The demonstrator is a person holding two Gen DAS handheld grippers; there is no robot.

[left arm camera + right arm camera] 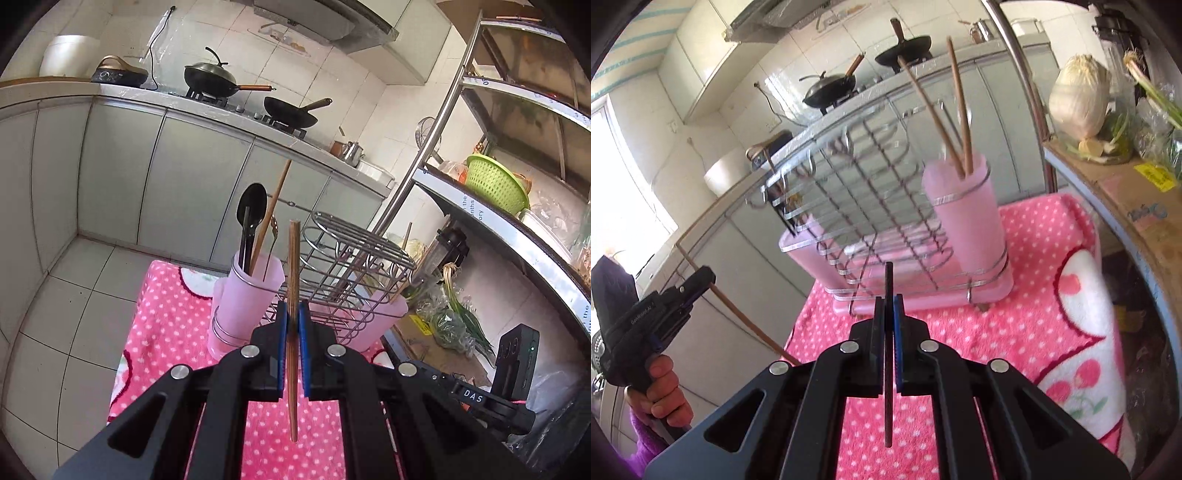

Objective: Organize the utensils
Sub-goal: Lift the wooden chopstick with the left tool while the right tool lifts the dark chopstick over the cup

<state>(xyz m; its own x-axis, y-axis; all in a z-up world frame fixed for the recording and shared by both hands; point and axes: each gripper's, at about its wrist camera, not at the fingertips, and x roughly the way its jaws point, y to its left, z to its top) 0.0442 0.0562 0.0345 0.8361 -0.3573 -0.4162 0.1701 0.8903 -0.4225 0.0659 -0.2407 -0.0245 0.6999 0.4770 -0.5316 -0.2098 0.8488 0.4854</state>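
My left gripper (293,314) is shut on a brown wooden chopstick (293,258) held upright, just in front of the wire dish rack (354,258). A pink cup (251,295) on the rack's left end holds a black spoon (251,214) and a wooden stick. My right gripper (889,306) is shut on a thin dark chopstick (888,406), held upright before the same rack (871,192). The rack's other pink cup (967,214) holds two brown chopsticks (960,110). The left gripper (698,280) shows at the left of the right wrist view with its long chopstick.
The rack stands on a pink polka-dot cloth (166,314). Behind are a counter with two woks (210,77), and a metal shelf (517,206) on the right with a green basket and vegetables. A cabbage (1078,96) lies on the shelf.
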